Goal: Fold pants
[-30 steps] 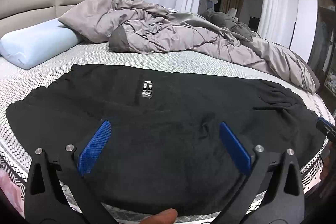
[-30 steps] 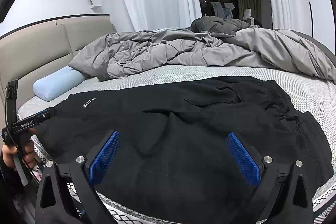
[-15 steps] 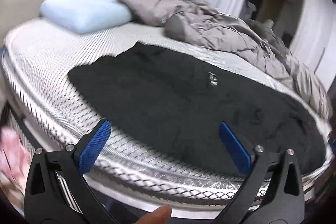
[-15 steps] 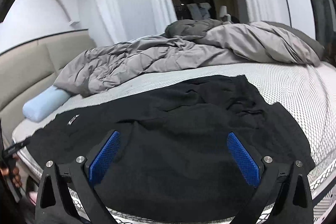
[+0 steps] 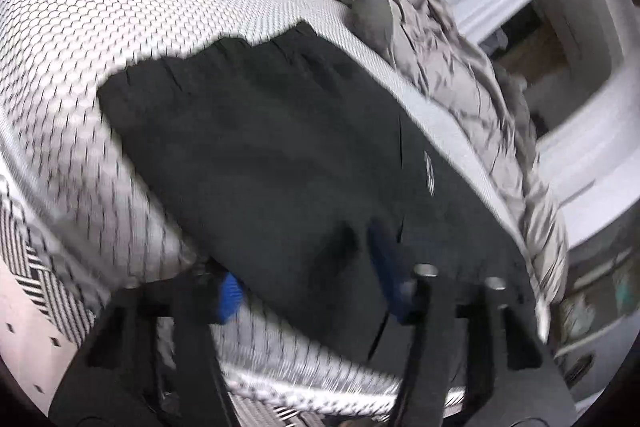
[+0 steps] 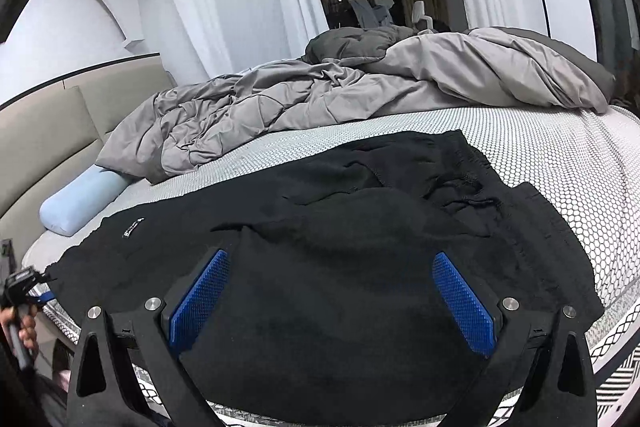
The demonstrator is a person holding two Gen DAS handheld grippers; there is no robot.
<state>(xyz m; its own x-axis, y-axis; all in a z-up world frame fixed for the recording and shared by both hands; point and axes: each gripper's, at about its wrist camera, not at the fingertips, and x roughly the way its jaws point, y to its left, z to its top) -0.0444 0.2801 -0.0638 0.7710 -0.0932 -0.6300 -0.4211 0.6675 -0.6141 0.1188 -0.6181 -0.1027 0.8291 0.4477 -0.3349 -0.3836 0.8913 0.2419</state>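
Pale blue bolster pillow (image 6: 82, 201): lies at the headboard end of the bed, well apart from the garment, so it does not obstruct the fold.
Left gripper (image 5: 308, 277): sits at the near left edge of the black fleece pants (image 5: 280, 147), rolled to one side. One blue pad lies on top of the cloth and the other sits below the hem at the mattress side, so the cloth edge is between the jaws. The jaws have just been closing. Motion blur hides whether the pads already press on the cloth; judged as a grasp in progress on the leg end.
Black fleece pants (image 6: 340, 247): lie spread across the near half of the white honeycomb-pattern mattress (image 6: 580, 163), leg end to the left, rumpled waistband end to the right. This flat layout suits a lengthwise fold.
Right gripper (image 6: 332, 295): hovers over the middle of the pants with jaws wide apart and nothing between them; judged as waiting for its own grasp.
Crumpled grey duvet (image 6: 320, 95): pushed to the far side of the bed, leaving working space.
Change from earlier frame: the left gripper was over the middle of the pants, level, jaws fully spread; it is now at the left hem, tilted, jaws narrowed. The right gripper view is nearly unchanged.
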